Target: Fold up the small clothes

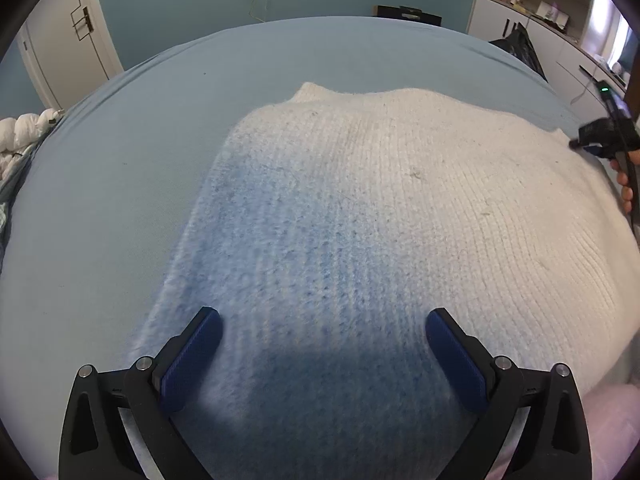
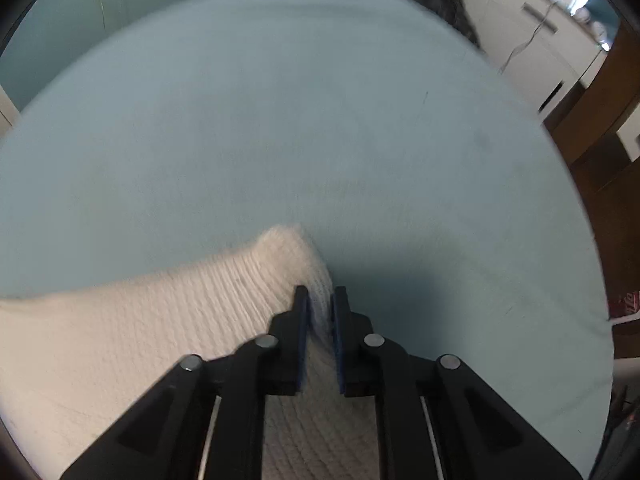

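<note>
One sweater (image 1: 360,200), cream-white and rib-knit, lies spread on one bed (image 1: 140,160) covered in a pale blue sheet; it is the only garment laid out on the sheet in either view. Two grippers are in play. The left gripper (image 1: 322,344) hovers low over the near part of the sweater with its jaws spread wide, the two blue pads (image 1: 192,360) standing well apart and holding nothing, the knit lying between and beneath them under a bluish shadow. The right gripper (image 2: 320,320) has its jaws pressed nearly together on a raised corner of the sweater (image 2: 160,340), a thin fold of knit pinched between the blue pads (image 2: 304,332) and lifted off the sheet (image 2: 320,120) into a small peak just ahead of the fingertips. In the left wrist view the same right gripper (image 1: 592,144) shows at the far right edge of the sweater, held by a hand (image 1: 626,184) of which only some fingers show. Beyond the bed stand white cabinets (image 1: 532,36), with a shelf nook above them holding small items too small to tell apart. A dark garment (image 1: 520,48) lies heaped at the far right corner of the bed, a white puffy quilt (image 1: 24,136) sits off the left edge, and one white door (image 1: 64,36) stands in the blue-green wall.
</note>
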Tool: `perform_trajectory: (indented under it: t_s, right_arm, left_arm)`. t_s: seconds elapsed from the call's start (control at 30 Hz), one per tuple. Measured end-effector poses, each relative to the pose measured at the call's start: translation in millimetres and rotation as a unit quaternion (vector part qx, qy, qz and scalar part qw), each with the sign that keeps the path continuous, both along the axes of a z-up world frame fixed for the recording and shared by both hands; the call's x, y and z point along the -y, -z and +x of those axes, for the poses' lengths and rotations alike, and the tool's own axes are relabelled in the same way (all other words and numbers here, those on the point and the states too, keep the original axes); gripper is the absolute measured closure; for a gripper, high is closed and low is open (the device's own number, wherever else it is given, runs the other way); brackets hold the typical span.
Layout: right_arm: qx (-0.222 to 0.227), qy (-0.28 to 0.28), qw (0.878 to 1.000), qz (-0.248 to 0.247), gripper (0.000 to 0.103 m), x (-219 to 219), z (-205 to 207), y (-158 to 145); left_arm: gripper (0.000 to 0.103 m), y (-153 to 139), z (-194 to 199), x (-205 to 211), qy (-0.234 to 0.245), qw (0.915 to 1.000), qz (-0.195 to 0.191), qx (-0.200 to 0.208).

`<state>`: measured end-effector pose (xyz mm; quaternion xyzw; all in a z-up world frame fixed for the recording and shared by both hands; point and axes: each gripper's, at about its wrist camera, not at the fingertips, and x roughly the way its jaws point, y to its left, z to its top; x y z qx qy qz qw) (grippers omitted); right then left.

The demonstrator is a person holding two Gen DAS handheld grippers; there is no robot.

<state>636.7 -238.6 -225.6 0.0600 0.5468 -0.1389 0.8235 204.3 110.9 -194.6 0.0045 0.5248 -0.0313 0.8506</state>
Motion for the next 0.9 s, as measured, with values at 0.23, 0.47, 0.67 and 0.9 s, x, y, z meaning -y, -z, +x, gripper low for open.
perform_trajectory:
  t_s: [0.23, 0.47, 0.67, 0.9]
  right_arm:
    - [0.146, 0.095, 0.979, 0.110, 0.024, 23.0, -87.5, -101.7]
    - [-0.024, -0.137, 0.983, 0.116, 0.021, -102.4, -171.9, -85.1]
    - [-0.068, -0.218, 0.973, 0.020, 0.021, -146.7, -221.6, -18.9]
    - [0.059, -0.037, 0.991, 0.116, 0.021, -7.6, -294.1, -62.4]
  left_arm:
    - [0.000, -46.5, -3.8, -19.4, -0.021, 0.9976, -0.049, 0.045]
    - [0.000, -0.9, 4.5, 33.5, 0.001, 0.9981, -0.008, -0.060]
    - [0.000, -0.4, 0.5, 29.4, -0.015, 0.9993, 0.010, -0.034]
    - [0.000, -78.0, -37.9, -22.4, -0.087, 0.9954, -0.037, 0.016]
